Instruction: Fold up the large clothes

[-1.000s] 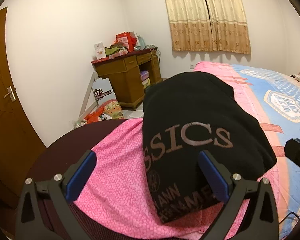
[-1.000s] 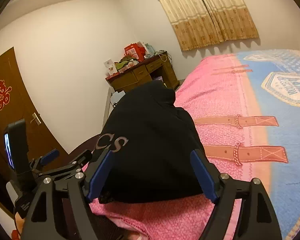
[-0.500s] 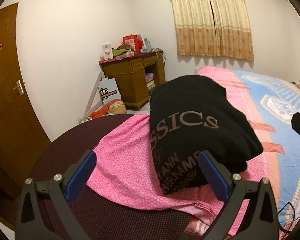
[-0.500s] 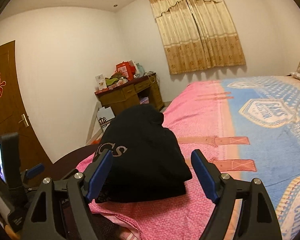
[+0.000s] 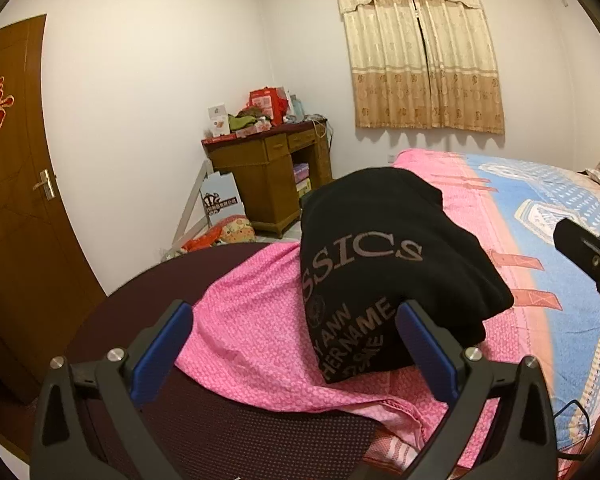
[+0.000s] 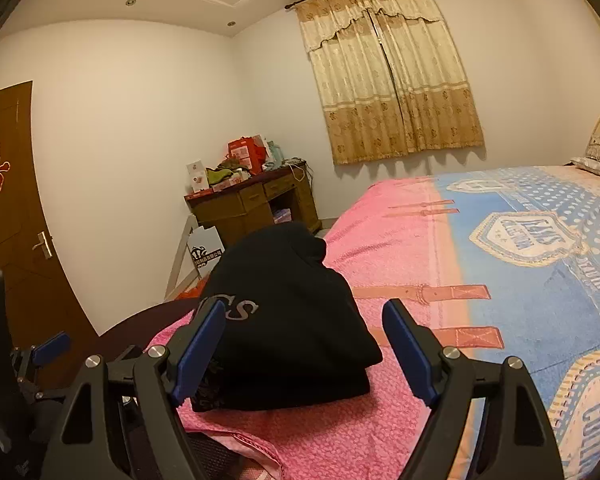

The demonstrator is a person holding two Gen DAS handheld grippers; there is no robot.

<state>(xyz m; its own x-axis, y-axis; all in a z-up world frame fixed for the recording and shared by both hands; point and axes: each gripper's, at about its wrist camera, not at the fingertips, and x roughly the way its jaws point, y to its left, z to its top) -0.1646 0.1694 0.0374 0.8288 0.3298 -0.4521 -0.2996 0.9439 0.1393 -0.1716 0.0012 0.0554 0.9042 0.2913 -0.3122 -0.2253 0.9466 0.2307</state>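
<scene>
Item: black garment (image 5: 384, 264), large, printed with grey lettering. Folded into a compact bundle and laid on the pink end of the bed cover (image 6: 400, 240), near the foot corner of the bed. Two stacked layers are shown at its near edge in the right wrist view, so the fold is judged complete or nearly so.

Left gripper (image 5: 296, 354): jaws spread wide, nothing held. It is placed short of the bundle; one blue pad overlaps the garment's near corner in the picture, though contact cannot be confirmed from this angle.

Right gripper (image 6: 304, 354): jaws likewise held wide apart, nothing gripped, with the bundle seen between the pads but beyond them. Part of this device is also seen at the right edge of the left view.

Both grippers are judged to be kept clear so that the fold is not disturbed.

Also noted: dark mattress corner (image 5: 148, 300) left bare by the cover; wooden desk (image 5: 268, 168), cluttered; curtain (image 6: 392, 76); door (image 5: 16, 184).
</scene>
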